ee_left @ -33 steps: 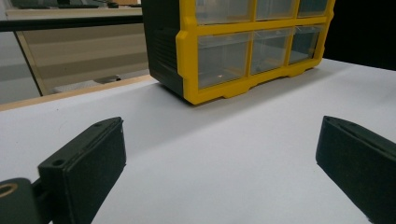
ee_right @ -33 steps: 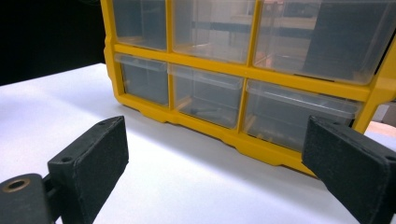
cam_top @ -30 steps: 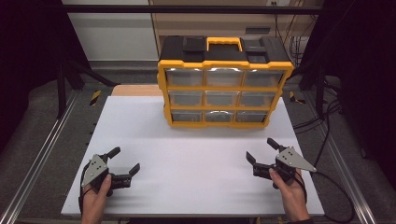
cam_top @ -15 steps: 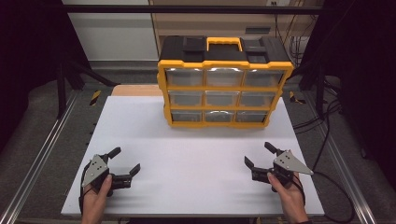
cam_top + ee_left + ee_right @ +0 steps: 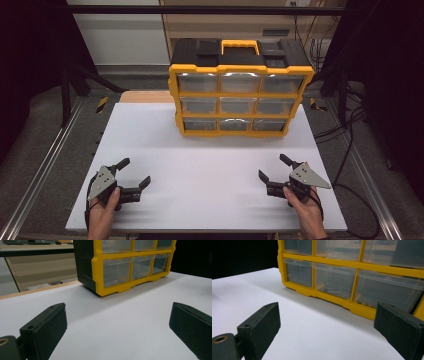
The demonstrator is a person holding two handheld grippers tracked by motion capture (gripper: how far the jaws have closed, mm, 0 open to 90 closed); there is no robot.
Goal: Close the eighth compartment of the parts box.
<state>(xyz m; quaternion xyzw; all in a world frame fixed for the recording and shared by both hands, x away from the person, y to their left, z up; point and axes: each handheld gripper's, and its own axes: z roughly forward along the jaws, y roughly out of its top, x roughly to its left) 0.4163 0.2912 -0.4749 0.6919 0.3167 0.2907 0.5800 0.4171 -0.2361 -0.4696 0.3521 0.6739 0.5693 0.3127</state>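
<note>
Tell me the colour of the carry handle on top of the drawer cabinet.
Yellow, set into the black top of the drawer cabinet; the carry handle shows best in the high view.

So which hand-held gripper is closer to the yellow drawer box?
The right hand-held gripper, probably, though only slightly. It sits in front of the yellow drawer box, below its right corner. The left hand-held gripper sits farther off to the box's left front. Both are open.

Yellow-and-black drawer cabinet (image 5: 241,90) — clear drawers — on white table (image 5: 210,165).
</note>
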